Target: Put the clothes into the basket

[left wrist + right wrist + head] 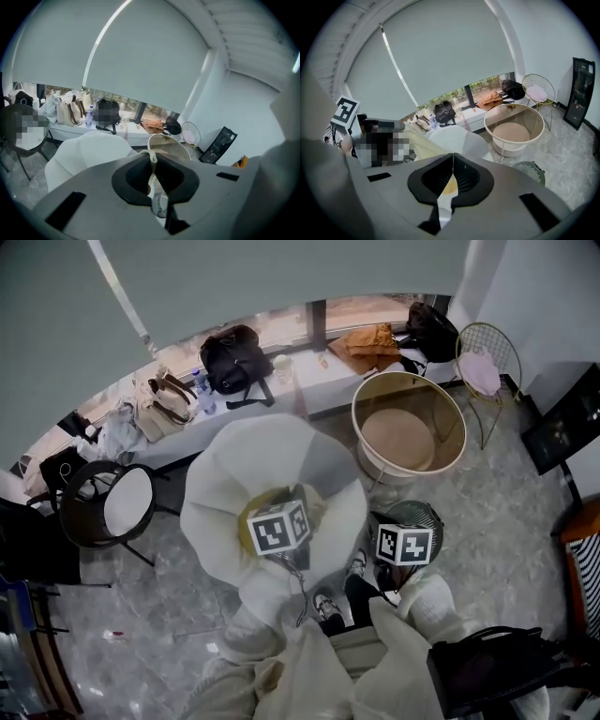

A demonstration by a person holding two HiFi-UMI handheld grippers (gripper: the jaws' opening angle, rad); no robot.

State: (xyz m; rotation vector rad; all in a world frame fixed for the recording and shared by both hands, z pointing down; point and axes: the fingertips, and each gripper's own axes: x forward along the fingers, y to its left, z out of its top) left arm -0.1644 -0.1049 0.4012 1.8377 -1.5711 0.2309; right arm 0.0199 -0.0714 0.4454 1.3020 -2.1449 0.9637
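A pale yellow garment [322,505] hangs over the white chair [234,474], between my two grippers. My left gripper [151,158] is shut on a cream strip of this garment [152,176], which runs down between the jaws. Its marker cube [278,528] shows above the chair seat. My right gripper [452,157] has its jaws shut, with the yellow cloth [449,186] showing just beneath the tips. The rest of the garment [419,146] spreads to the left. The green slatted basket [530,171] stands on the floor at the right, partly under the right marker cube [405,545].
A round beige table with a glass rim [409,432] stands behind the basket. A wire chair [487,362] is at the far right and a black-framed round stool [127,502] at the left. Bags [234,357] line the window ledge. The person's legs and shoes [323,604] are below.
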